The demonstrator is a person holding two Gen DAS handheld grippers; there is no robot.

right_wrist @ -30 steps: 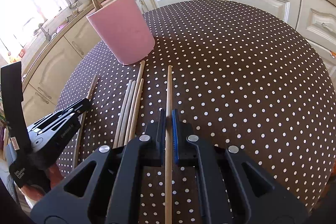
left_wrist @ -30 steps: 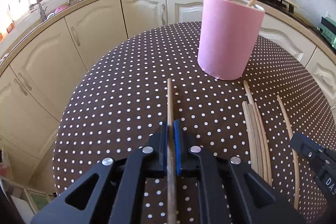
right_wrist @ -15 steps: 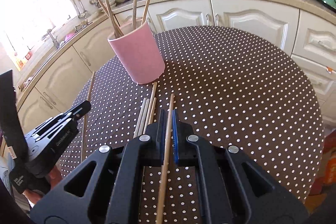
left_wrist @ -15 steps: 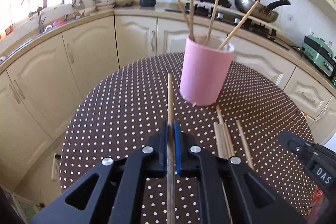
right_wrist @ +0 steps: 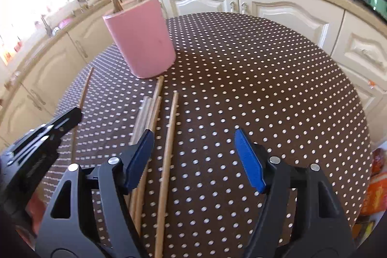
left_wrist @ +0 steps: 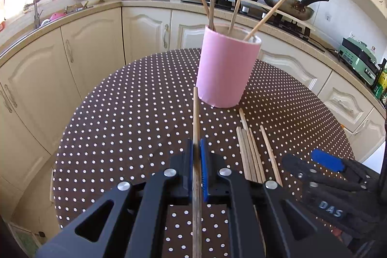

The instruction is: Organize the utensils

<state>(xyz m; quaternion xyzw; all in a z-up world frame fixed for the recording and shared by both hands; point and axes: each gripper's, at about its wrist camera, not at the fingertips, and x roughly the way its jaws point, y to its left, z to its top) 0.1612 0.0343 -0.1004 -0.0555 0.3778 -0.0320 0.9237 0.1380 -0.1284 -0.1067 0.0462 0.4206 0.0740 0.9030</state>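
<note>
Left wrist view: left tongs (left_wrist: 196, 154) clenched on one dark chopstick (left_wrist: 196, 117), as a second ago; now raised off the worktop (left_wrist: 121, 127), tip aimed at the base of the pink holder (left_wrist: 226, 71), closer to it than before. Holder upright, already carrying four sticks. Loose chopsticks (left_wrist: 249, 151) flat on the dotted cloth, just right of the held one; right tongs (left_wrist: 324, 168) at the frame's right edge. Right wrist view: right tongs (right_wrist: 193, 156) opening, pads pressing on nothing; pale chopstick (right_wrist: 169, 144) clamped a second ago now released, slanted between the spread jaws, apparently back on the cloth beside the loose bundle (right_wrist: 147, 117). Pink holder (right_wrist: 141, 40) beyond, untouched. Reading for the task: right-hand stick not delivered, likely needing a fresh pickup; left-hand stick secured and seemingly next for the holder.
</note>
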